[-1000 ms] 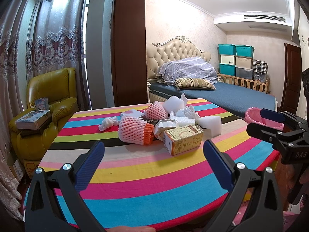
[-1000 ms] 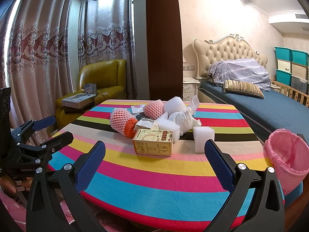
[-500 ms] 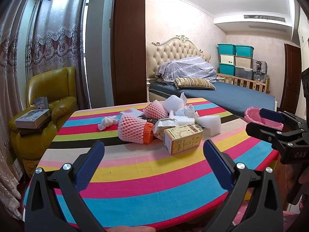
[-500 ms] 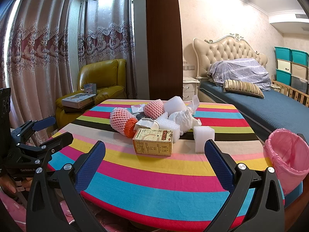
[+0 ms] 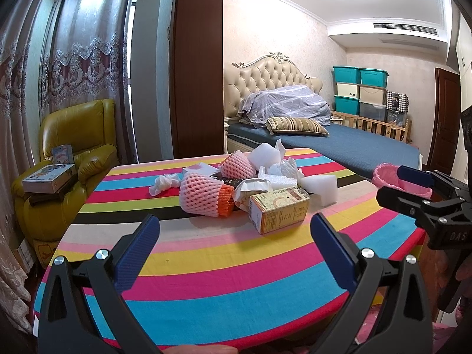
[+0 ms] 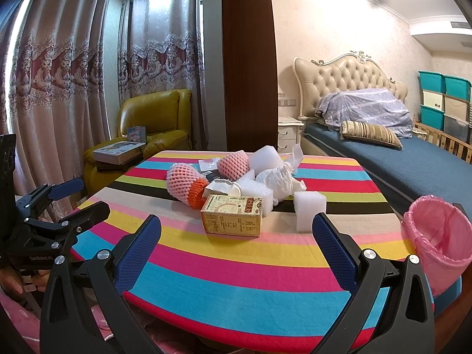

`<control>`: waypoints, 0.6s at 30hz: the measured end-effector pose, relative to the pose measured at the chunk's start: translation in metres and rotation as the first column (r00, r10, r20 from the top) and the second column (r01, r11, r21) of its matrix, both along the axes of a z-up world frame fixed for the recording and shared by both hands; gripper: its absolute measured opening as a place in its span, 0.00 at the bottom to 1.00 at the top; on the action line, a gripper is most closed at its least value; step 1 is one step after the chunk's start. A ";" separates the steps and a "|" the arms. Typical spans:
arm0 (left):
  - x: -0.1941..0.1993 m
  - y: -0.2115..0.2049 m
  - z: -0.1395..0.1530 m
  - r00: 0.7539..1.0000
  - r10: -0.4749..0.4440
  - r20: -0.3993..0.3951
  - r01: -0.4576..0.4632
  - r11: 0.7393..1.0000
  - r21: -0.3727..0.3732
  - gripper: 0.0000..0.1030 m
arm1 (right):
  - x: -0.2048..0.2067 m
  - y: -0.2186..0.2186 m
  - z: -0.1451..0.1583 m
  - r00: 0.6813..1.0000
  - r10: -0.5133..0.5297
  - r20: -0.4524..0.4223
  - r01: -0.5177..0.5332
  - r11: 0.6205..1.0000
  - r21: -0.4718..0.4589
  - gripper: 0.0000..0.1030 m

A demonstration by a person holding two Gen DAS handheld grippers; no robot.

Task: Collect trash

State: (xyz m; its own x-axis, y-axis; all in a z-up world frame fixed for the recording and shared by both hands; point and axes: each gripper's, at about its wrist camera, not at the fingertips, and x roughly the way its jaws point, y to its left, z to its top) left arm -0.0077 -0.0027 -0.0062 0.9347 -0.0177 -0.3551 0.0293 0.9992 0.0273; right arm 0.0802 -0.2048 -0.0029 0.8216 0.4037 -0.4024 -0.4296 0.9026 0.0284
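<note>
i hold my left tongs [image 5: 234, 237] low over the near edge of the table [image 5: 206, 268], fingers spread wide with nothing between them, pointing at the trash heap in the middle of the frame. my right tongs [image 6: 236, 237] sit the same way in their own view: level, wide apart, empty, aimed at the box [image 6: 231, 214]. in the left view the right tongs show at the right edge of the frame, side on and parted, above the table's right edge. in the right view the left tongs show at the lower left, also parted, with a hand [image 6: 11, 278] just below them.

the trash is bunched at the table's centre: the box nearest me, a pink net [image 5: 200, 195] with an orange end to its left, a second net [image 5: 237, 165] behind, white foam pieces [image 5: 320, 185] to the right, and a crumpled tissue [image 5: 162, 183] lying apart toward the left of the left view. the bin [image 6: 436, 239], lined in pink, stands off the table's right side, at the lower right of the right view, its mouth open upward.

between both tongs and the heap the striped cloth is bare. the left and right strips of the table are bare too. beyond the far edge stand a yellow chair [image 5: 70, 153] and a bed [image 6: 398, 159].
</note>
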 end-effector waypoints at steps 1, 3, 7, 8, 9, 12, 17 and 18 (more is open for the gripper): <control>0.000 0.001 0.001 1.000 0.000 0.001 0.000 1.000 -0.001 0.96 | 0.000 -0.001 0.000 1.000 -0.001 0.000 0.001 1.000 0.001 0.93; 0.000 0.001 0.001 1.000 0.000 0.001 0.000 1.000 -0.001 0.96 | 0.001 -0.001 -0.001 1.000 -0.002 0.000 0.002 1.000 0.002 0.93; 0.000 0.001 0.001 1.000 0.001 0.000 -0.001 1.000 -0.002 0.96 | 0.001 -0.001 -0.001 1.000 -0.002 0.001 0.002 1.000 0.001 0.93; -0.001 0.000 0.001 1.000 0.000 -0.001 0.000 1.000 -0.001 0.96 | 0.001 -0.001 -0.001 1.000 -0.001 0.000 0.001 1.000 0.002 0.93; 0.000 0.001 0.001 1.000 -0.001 0.000 0.001 1.000 -0.001 0.96 | 0.001 -0.002 -0.001 1.000 -0.001 0.000 0.001 1.000 0.002 0.93; 0.000 0.000 0.001 1.000 0.000 -0.001 0.000 1.000 -0.002 0.96 | 0.001 -0.002 -0.001 1.000 -0.004 0.001 0.004 1.000 0.000 0.93; 0.000 0.000 0.001 1.000 0.004 -0.003 -0.004 1.000 -0.002 0.96 | 0.002 -0.003 -0.002 1.000 -0.008 -0.002 0.008 1.000 -0.001 0.93; 0.001 0.002 0.001 1.000 0.005 -0.006 -0.005 1.000 -0.003 0.96 | 0.003 -0.003 -0.002 1.000 -0.009 -0.003 0.009 1.000 -0.002 0.93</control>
